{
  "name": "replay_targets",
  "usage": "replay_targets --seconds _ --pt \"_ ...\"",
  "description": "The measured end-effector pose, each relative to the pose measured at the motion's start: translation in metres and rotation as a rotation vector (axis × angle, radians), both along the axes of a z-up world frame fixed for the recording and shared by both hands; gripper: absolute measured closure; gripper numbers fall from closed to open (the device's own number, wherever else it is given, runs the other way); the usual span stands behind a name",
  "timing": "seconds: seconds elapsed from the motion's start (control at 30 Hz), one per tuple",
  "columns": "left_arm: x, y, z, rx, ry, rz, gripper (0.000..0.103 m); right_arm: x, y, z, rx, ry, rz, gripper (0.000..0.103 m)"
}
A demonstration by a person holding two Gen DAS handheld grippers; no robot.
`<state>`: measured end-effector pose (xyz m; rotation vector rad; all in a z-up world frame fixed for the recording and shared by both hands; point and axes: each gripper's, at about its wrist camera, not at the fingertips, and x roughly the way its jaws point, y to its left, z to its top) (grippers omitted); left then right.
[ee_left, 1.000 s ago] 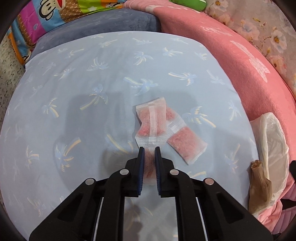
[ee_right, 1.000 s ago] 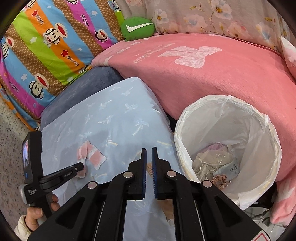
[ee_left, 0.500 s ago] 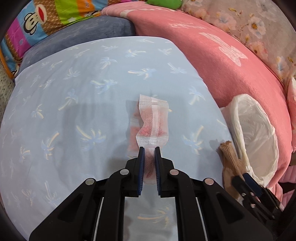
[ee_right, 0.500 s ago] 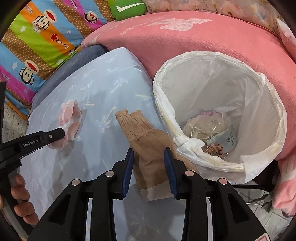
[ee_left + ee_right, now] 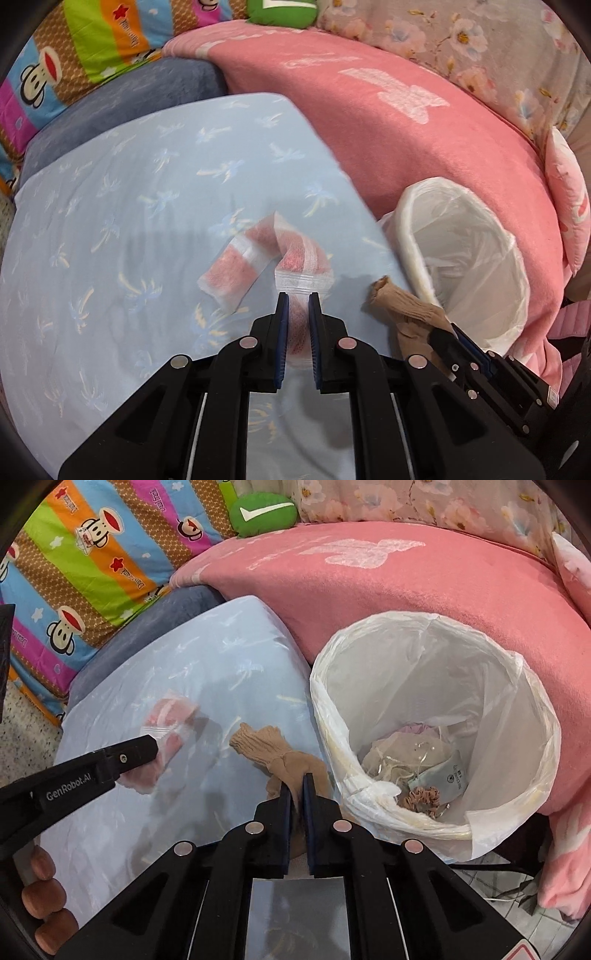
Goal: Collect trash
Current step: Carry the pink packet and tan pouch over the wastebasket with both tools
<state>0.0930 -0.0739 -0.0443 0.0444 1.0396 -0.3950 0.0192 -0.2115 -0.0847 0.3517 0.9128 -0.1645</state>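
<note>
From the left wrist, your left gripper (image 5: 295, 306) is clamped on the end of the pink sachet strip (image 5: 258, 258), which dangles clear of the blue sheet (image 5: 110, 221). Carry it high over the bin (image 5: 461, 266) rim before you let go, so the loose end goes in too.

From the right wrist, your right gripper (image 5: 295, 790) has just been closing and now pinches the tan stocking (image 5: 280, 753) beside the bin; the grip looks shallow, though folds hide it. Lift slowly.
</note>
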Motion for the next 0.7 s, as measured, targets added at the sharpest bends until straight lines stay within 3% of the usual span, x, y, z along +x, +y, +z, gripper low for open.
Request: replay_targets --seconds 0.07,0.37,0.57,0.7 --pt "-0.003 -0.01 0.012 -0.011 -0.025 -0.026 0.097 -0.002 -0.006 0.014 0.005 -0.033 -0.014 0.096" --pt "-0.017 -0.068 0.068 -0.066 -0.145 -0.165 0.097 -0.018 -0.057 0.074 -0.003 -0.169 -0.13 0.096" --pt "-0.026 -0.1 0.089 -0.096 -0.194 -0.242 0.097 -0.032 -0.096 0.087 -0.001 -0.202 -0.217 0.096" --pt "-0.024 -0.104 0.086 -0.099 -0.188 -0.248 0.097 -0.041 -0.114 0.084 0.011 -0.206 -0.257 0.096"
